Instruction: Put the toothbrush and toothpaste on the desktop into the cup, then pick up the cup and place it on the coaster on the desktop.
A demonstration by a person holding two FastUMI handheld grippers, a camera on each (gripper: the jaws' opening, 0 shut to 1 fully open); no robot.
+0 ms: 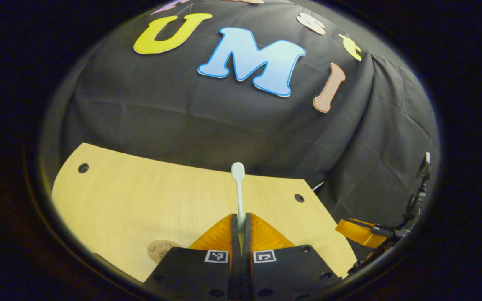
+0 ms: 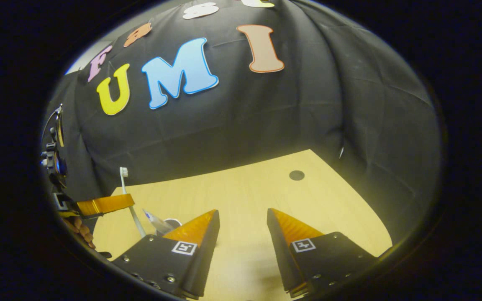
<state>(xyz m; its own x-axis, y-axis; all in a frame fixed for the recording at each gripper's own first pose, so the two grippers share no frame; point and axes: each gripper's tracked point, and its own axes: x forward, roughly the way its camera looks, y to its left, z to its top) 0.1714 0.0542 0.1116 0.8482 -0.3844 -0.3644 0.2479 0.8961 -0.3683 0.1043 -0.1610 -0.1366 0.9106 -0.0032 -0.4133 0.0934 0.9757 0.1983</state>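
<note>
My left gripper (image 1: 241, 218) is shut on the white toothbrush (image 1: 238, 184), whose head points up and away over the wooden desktop (image 1: 140, 196). In the right gripper view the left gripper (image 2: 129, 202) grips that toothbrush (image 2: 124, 175) at the far left, brush head up, its lower end slanting down toward the cup (image 2: 174, 222). A toothpaste tube (image 2: 154, 220) sticks up beside the cup rim, partly hidden behind my finger. My right gripper (image 2: 243, 219) is open over bare desktop (image 2: 245, 188). The round coaster (image 1: 160, 249) lies near my left gripper's base.
The black cloth wall closes the desk's back and sides. Dark round holes (image 1: 83, 168) (image 2: 296, 175) mark the desktop near its far edge. The right gripper (image 1: 341, 229) hangs off the desk's right edge in the left gripper view. A hand (image 2: 81, 230) holds the left gripper.
</note>
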